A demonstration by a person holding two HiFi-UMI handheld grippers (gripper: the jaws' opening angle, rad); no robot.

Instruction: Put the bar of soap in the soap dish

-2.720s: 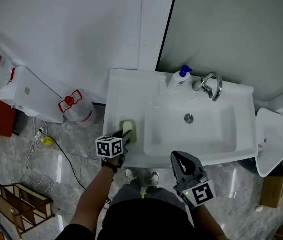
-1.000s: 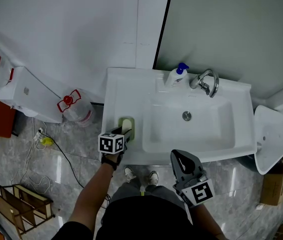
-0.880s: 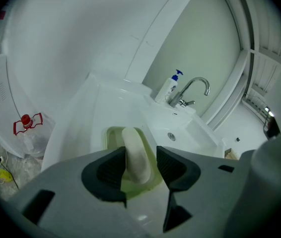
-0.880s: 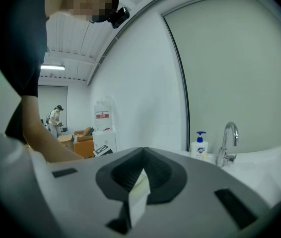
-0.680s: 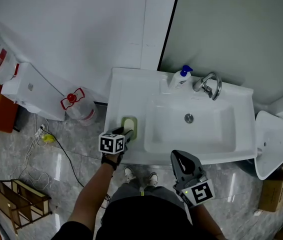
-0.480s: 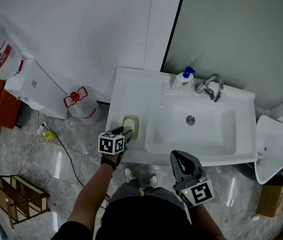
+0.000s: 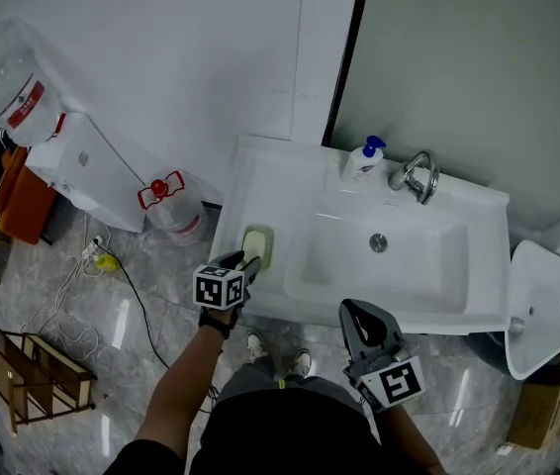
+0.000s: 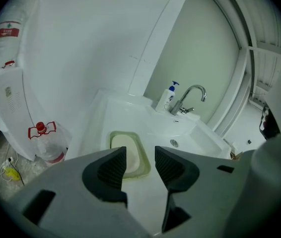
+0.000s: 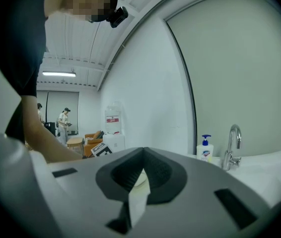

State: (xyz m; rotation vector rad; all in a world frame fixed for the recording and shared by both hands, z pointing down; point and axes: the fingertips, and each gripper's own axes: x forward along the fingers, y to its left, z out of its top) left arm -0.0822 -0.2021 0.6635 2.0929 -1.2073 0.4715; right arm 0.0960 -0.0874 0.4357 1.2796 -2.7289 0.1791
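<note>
Left tongs [image 8: 140, 158]: grey matte body with dark ribbed pads. The jaws stand wide apart, having just closed a little, with nothing between them.
Right tongs [image 9: 142, 151]: same build. The ribbed tips are pressed together and hold nothing. It is held by the bench's near edge, well apart from the left tongs.
Bar of soap [image 8: 129, 150]: pale cream, smooth, a rounded oblong. It lies in the dish just beyond the left tongs' tips.
Soap dish [image 8: 114, 135]: pale green, a rounded rectangle with a raised rim around the soap.
Bench [image 8: 103, 114]: glossy white, with a moulded basin to the right of the left tongs.
</note>
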